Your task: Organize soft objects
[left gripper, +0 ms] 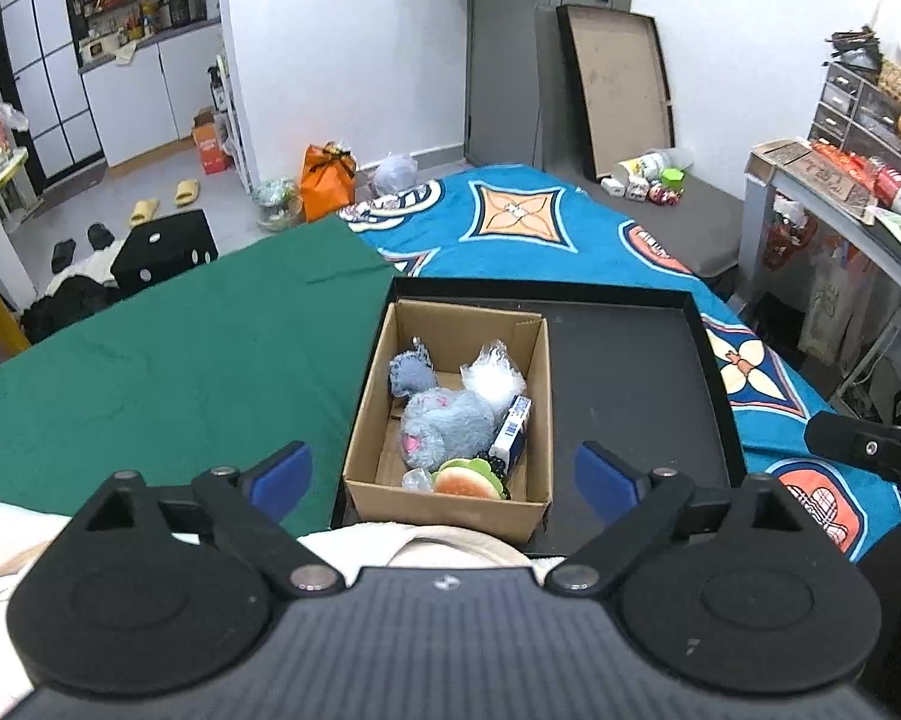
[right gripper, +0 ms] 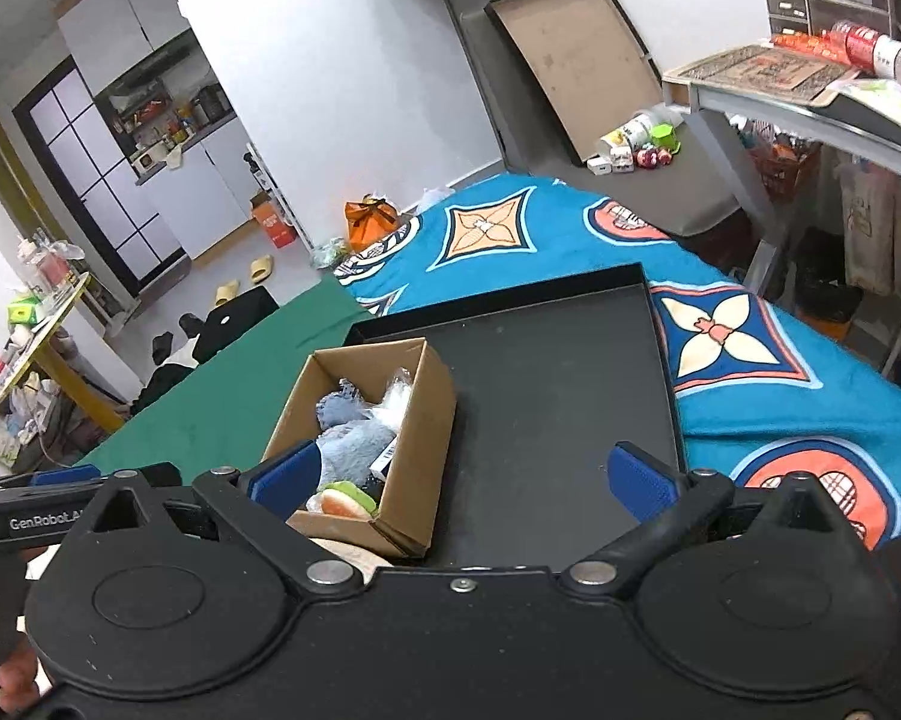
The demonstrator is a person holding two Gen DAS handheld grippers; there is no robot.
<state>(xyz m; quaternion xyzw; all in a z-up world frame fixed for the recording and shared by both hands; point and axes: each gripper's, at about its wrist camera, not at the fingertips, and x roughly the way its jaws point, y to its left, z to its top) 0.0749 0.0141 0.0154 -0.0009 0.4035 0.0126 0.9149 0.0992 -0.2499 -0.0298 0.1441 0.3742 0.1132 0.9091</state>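
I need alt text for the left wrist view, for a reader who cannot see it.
An open cardboard box sits in the left part of a shallow black tray, holding a grey plush toy, a toy burger and a small carton. The left gripper hangs open above it, holding nothing.

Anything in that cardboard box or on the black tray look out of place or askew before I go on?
One thing: a small blue-and-white carton, a rigid item, stands tilted among the soft things in the cardboard box, wedged beside the grey plush toy. The box sits square in the black tray's left part. Nothing is spilled.
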